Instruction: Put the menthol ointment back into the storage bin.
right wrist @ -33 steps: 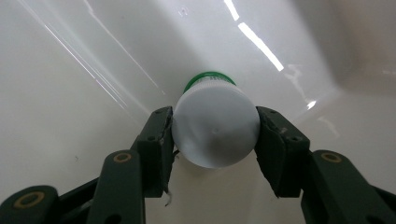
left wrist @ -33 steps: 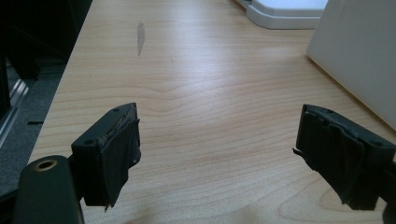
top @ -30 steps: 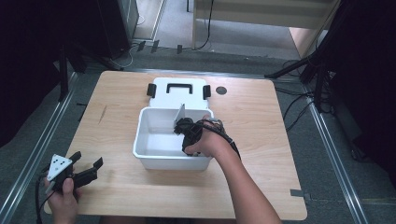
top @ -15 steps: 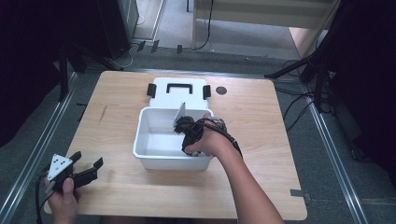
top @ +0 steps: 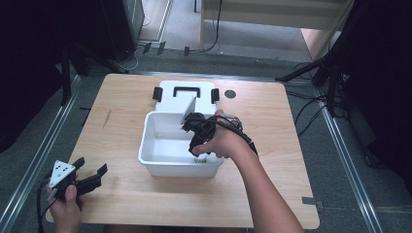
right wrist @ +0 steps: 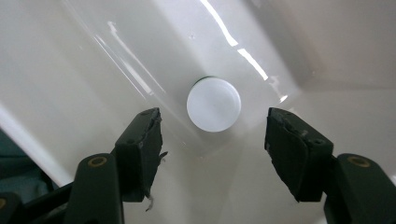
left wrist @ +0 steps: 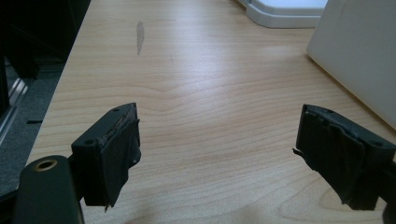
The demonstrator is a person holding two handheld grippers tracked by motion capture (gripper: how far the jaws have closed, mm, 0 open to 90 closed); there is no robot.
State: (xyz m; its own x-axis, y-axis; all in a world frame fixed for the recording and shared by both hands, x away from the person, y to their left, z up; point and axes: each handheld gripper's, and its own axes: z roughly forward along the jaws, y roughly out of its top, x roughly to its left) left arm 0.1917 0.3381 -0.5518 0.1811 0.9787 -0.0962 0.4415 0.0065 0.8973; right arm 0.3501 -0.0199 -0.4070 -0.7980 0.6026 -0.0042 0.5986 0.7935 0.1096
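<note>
A white bin stands mid-table. My right gripper points down into it, a hand wrapped round its body. In the right gripper view, a small round container with a white cap stands on the bin floor. My right gripper hangs above it. Its jaws have just been opening and now stand apart, with nothing between the pads. My left gripper rests low at the table's front left corner, open and holding nothing, with bare wood in front of it.
The bin's white lid with black clips lies flat behind the bin, near the far edge. A dark round spot marks the tabletop beside it. The bin's side wall rises to the right in the left gripper view. Metal floor rails run along both table sides.
The right hand has risen a little inside the bin. The left hand and its gripper have stayed where they were.
</note>
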